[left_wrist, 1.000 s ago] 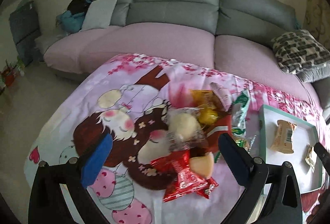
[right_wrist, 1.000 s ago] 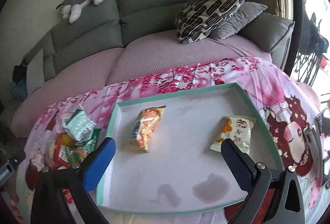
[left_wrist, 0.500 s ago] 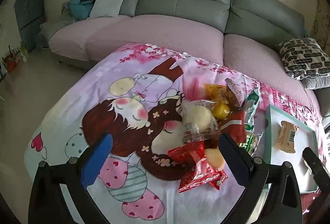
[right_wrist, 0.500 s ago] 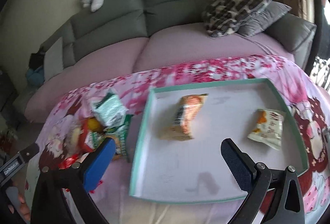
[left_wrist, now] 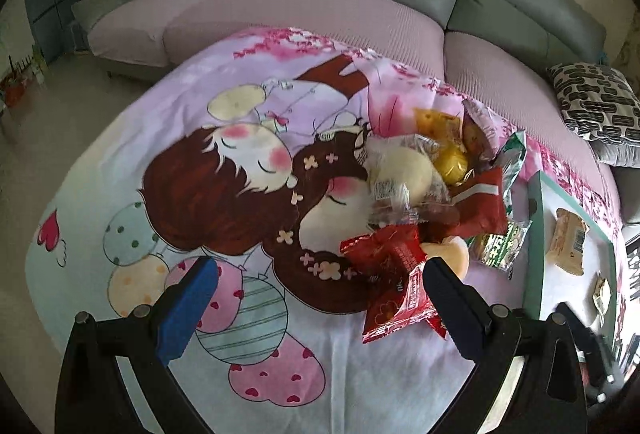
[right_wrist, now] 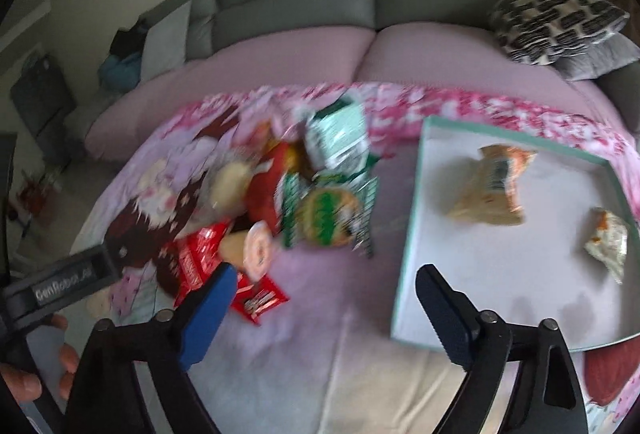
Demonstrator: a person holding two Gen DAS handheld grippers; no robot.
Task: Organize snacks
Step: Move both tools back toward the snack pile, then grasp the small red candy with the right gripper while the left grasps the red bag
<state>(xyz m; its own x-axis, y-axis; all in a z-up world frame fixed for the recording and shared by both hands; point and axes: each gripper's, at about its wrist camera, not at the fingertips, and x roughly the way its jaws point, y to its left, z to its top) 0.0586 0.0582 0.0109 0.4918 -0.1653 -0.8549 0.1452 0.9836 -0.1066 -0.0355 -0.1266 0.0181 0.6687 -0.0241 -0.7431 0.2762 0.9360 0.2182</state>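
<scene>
Pink cartoon-print cloth [left_wrist: 240, 82] covers the bench; snack pile [left_wrist: 432, 202] sits on it w/ red packs, green packs, a pale bun. Teal-rimmed tray [right_wrist: 408, 234] lies just right of the pile, holding two packets [right_wrist: 492, 190]. Left gripper [left_wrist: 316, 298] hangs over the cloth, jaws wide apart, nothing btwn them; red pack [left_wrist: 396, 274] just beside its right finger. Right gripper [right_wrist: 320, 308], view blurred, jaws have just been closing a bit, yet are apart and empty, btwn pile and tray.
</scene>
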